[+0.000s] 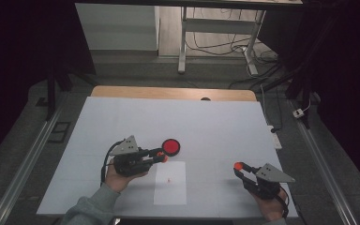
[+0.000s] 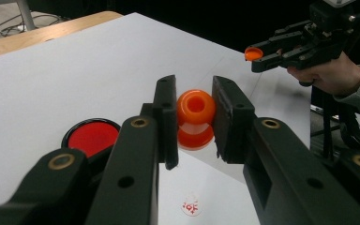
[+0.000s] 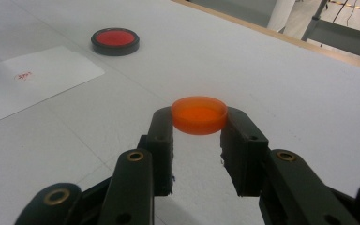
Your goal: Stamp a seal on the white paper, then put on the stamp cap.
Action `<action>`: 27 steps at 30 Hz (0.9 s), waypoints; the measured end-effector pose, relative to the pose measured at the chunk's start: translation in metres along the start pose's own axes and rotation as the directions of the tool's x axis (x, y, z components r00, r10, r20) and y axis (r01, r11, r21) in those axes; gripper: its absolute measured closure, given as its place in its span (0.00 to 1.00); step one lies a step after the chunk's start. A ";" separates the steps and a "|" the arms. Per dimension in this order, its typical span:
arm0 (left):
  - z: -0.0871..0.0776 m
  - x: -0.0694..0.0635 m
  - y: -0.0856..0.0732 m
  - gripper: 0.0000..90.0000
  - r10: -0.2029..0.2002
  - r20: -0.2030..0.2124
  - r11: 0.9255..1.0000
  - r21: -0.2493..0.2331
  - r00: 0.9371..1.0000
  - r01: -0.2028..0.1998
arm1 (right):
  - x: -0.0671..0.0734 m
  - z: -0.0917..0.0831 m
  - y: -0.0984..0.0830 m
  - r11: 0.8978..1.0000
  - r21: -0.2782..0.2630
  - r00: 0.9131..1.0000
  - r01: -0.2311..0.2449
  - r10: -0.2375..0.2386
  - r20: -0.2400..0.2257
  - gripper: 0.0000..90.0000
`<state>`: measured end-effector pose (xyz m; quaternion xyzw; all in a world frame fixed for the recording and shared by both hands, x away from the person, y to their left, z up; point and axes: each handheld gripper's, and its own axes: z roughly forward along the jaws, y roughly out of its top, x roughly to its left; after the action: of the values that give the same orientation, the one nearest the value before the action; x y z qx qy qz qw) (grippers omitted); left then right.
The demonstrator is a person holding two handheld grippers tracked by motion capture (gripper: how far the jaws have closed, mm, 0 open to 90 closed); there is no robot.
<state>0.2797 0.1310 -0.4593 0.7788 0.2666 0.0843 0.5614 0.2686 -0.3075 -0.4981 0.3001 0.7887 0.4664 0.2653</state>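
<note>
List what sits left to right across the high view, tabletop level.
Left tool gripping an orange bottle → red dish → white paper sheet → right tool gripping an orange cap.

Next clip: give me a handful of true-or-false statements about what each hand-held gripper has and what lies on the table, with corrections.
1. The left hand-held gripper is shut on an orange bottle. True.
2. The right hand-held gripper is open with nothing in it. False: it is shut on an orange cap.
3. A red disc in a black rim lies on the table. True.
4. The disc lies on the paper sheet. False: it lies on the bare table beyond the sheet's far edge.
5. The cap sits on the bottle. False: the two are held apart, one in each gripper.
</note>
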 end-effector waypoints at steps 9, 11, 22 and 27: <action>0.002 -0.001 0.001 0.80 0.005 0.002 1.000 0.005 1.000 -0.005 | 0.000 0.000 0.000 1.000 0.001 1.000 0.002 -0.002 -0.001 0.72; 0.002 0.000 0.001 0.80 0.003 0.002 1.000 0.006 1.000 -0.003 | 0.000 0.000 0.000 1.000 -0.001 1.000 0.003 -0.003 0.000 0.72; 0.004 0.000 0.001 0.80 0.007 -0.001 1.000 0.013 1.000 -0.007 | 0.000 0.000 0.000 1.000 -0.002 1.000 0.004 -0.004 -0.002 0.72; 0.004 0.000 0.001 0.80 0.005 -0.001 1.000 0.013 1.000 -0.005 | 0.001 0.001 0.001 1.000 -0.004 1.000 0.004 -0.004 -0.006 0.72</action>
<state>0.2815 0.1270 -0.4600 0.7831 0.2654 0.0845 0.5561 0.2691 -0.3054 -0.4978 0.2964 0.7891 0.4684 0.2647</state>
